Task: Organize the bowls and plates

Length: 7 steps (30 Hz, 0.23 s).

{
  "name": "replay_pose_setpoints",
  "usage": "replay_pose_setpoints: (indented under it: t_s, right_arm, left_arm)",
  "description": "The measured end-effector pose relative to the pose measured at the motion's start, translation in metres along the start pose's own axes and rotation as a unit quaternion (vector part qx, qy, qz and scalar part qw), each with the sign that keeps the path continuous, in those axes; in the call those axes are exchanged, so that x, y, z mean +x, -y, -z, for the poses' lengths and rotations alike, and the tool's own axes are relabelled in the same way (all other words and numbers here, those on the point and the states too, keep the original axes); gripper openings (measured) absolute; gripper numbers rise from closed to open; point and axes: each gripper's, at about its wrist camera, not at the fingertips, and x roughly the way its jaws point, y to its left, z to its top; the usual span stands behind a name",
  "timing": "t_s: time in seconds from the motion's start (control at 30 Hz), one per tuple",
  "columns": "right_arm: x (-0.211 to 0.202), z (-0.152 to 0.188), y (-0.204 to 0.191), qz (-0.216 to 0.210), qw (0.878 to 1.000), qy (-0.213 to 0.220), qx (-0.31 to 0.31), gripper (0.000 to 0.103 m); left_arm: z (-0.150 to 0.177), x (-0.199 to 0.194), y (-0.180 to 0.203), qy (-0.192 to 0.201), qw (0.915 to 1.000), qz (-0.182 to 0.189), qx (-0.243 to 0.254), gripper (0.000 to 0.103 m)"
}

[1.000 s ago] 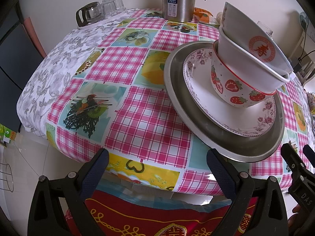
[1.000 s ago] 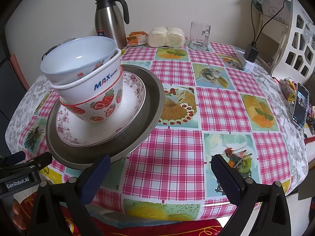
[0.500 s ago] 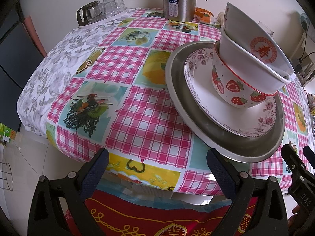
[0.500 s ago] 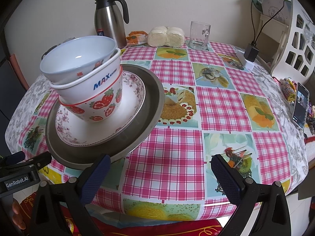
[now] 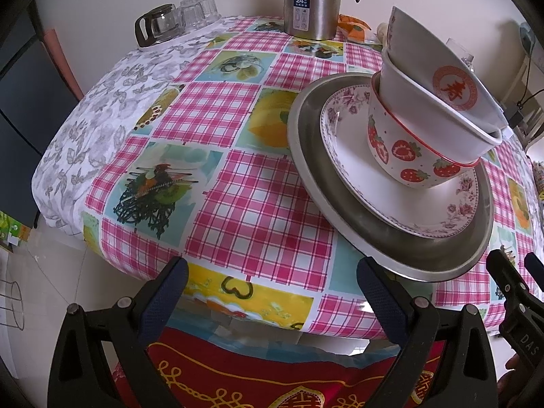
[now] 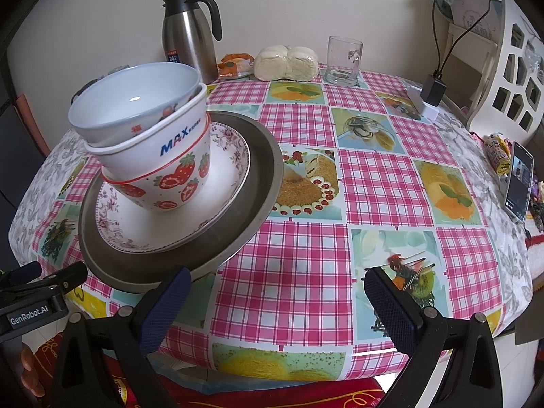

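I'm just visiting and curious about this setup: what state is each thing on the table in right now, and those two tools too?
Left tool: open, empty.
Right tool: open, empty.
Metal plate: on the table, bottom of the stack.
Floral plate: nested in the metal plate.
Strawberry bowl: upright on the floral plate.
MAX bowl: nested inside it.
Top bowl: tilted, empty.
Glass mug: upright, empty.
Thermos: upright, lid closed.
Phone: screen on.

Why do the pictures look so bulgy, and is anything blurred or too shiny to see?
Both wrist views are fisheye, so the table edge bows and the corners go black. In the right wrist view the top bowl shows a small glare spot, and soft daylight leaves faint shadows. In the left wrist view the stack stays sharp; nothing is blurred.
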Motion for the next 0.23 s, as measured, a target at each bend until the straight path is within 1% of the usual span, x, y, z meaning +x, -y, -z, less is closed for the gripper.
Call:
replay_pose_setpoints:
  t_s: [0.23]
  right_arm:
    - [0.0002,-0.0004,-0.0001,0.0,1.0,0.0,0.0,0.103]
  left_arm:
    - [-0.0002,-0.0013,0.0009,-0.001,1.0,0.002,0.001,0.099]
